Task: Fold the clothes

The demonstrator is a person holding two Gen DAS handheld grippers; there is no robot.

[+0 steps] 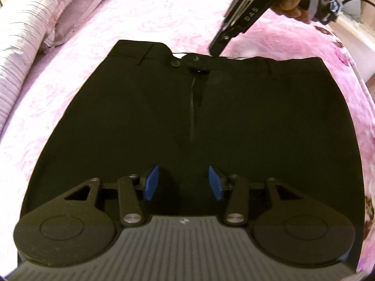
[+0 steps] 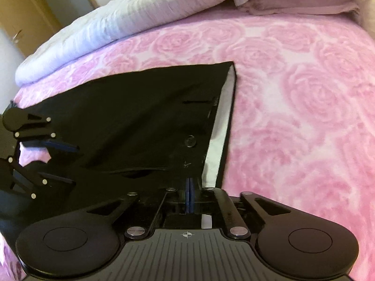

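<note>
Black trousers (image 1: 164, 117) lie flat on the pink rose bedspread (image 1: 145, 16), waistband at the far side, with the button (image 1: 175, 63) and the fly in view. My left gripper (image 1: 185, 182) hovers open over the crotch area, its blue pads apart with nothing between them. My right gripper (image 2: 189, 194) is shut on the waistband beside the fly, where the white lining (image 2: 219, 138) shows. In the left wrist view the right gripper (image 1: 215, 49) comes down from the upper right onto the waistband edge. In the right wrist view the left gripper (image 2: 75, 164) stands open at the far left.
A rolled white quilt (image 2: 105, 28) and a mauve pillow (image 2: 300, 2) lie along the bed's far side. A wooden cabinet (image 2: 28, 18) stands beyond the bed. A person's hand (image 1: 295, 2) holds the right gripper. Bare bedspread (image 2: 304, 117) stretches beyond the waistband.
</note>
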